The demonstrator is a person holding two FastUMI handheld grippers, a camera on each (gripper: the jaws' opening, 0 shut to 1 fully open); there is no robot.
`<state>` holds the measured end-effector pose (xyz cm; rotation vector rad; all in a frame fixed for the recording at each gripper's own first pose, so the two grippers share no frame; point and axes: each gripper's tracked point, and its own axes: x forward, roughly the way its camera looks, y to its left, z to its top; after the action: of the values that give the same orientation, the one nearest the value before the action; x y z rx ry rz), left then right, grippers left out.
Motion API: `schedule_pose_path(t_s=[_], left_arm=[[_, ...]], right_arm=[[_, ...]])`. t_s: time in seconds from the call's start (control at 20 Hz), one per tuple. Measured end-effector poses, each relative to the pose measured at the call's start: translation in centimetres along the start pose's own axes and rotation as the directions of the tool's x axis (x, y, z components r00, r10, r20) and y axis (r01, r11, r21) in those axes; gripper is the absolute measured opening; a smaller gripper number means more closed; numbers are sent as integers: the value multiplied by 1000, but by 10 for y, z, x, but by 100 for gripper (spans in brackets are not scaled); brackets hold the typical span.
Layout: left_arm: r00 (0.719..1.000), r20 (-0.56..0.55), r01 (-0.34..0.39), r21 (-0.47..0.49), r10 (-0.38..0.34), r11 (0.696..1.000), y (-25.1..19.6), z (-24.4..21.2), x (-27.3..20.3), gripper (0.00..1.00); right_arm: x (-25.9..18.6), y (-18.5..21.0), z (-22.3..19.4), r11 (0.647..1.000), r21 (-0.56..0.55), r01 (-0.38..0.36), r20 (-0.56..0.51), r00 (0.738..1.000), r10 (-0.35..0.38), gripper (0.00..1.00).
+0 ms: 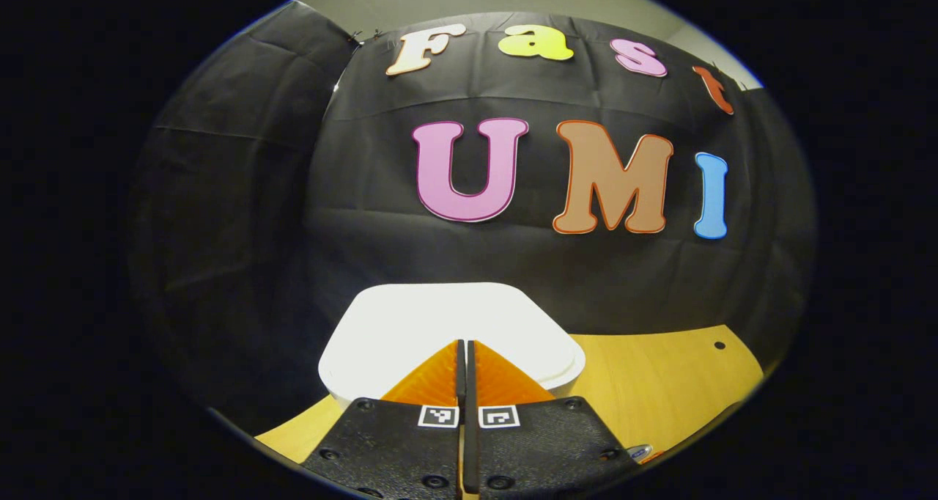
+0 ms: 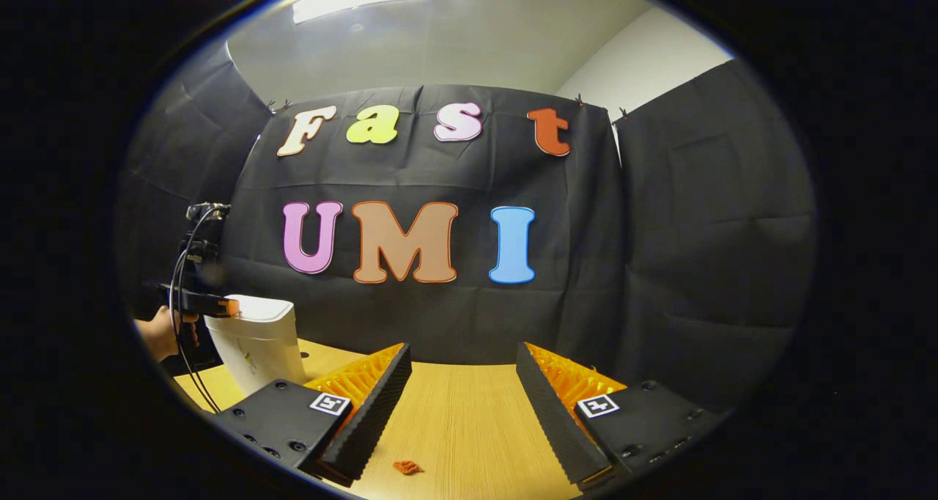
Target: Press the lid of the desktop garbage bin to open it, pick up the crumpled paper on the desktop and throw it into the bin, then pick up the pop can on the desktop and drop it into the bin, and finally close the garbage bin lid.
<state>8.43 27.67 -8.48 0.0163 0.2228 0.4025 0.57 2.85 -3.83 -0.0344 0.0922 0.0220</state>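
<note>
Bin (image 1: 410, 331) first: a white tub with a rounded, closed lid, standing on the wooden table (image 1: 659, 390) against the black cloth wall. In the left gripper view it sits straight ahead of the left gripper (image 1: 466, 353), whose two fingers are pressed together with nothing between them, their tips over the near edge of the lid — whether they touch it I cannot tell. In the right gripper view the bin (image 2: 256, 342) stands far off to the left of the right gripper (image 2: 462, 368), and the left gripper (image 2: 220, 307) reaches in level at the lid's top edge, cables looping down from it, a hand (image 2: 157, 339) behind it.

Right gripper next — its fingers are spread wide, holding nothing, with bare table (image 2: 454, 412) between them.

Smallest is a crumpled orange-red scrap (image 2: 407, 468), lying on the table low between the right gripper's fingers, nearer the left finger and touching neither.
</note>
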Motion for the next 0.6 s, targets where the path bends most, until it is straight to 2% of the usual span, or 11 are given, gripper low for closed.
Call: schedule_pose_path(t_s=[0.1, 0.15, 0.2, 0.4, 0.45, 0.5, 0.6], left_arm=[[1000, 7, -3, -34, 3, 999, 1, -5, -2, 0], [1000, 9, 1, -61, 0, 998, 1, -7, 0, 0], [1000, 6, 5, -47, -5, 999, 0, -6, -2, 0], [994, 113, 7, -11, -6, 1000, -9, 17, -7, 0], [989, 143, 25, -16, -23, 1000, -16, 27, -16, 1], [984, 176, 37, -21, -33, 999, -22, 38, -23, 11], [970, 237, 63, -14, -58, 998, -32, 60, -37, 38]], right_arm=[[2, 4, -2, 1000, -5, -12, -6, 1000, 12, 96], [1, 7, -1, 1000, -7, -22, -7, 1000, 22, 100], [1, 10, 0, 999, -9, -33, -1, 999, 33, 96], [4, 10, 7, 998, -6, -56, 22, 998, 57, 96], [6, 9, 7, 998, 0, -61, 21, 998, 61, 100], [7, 9, 6, 998, 6, -66, 19, 998, 66, 100], [9, 7, 7, 997, 11, -72, 19, 997, 72, 100]])
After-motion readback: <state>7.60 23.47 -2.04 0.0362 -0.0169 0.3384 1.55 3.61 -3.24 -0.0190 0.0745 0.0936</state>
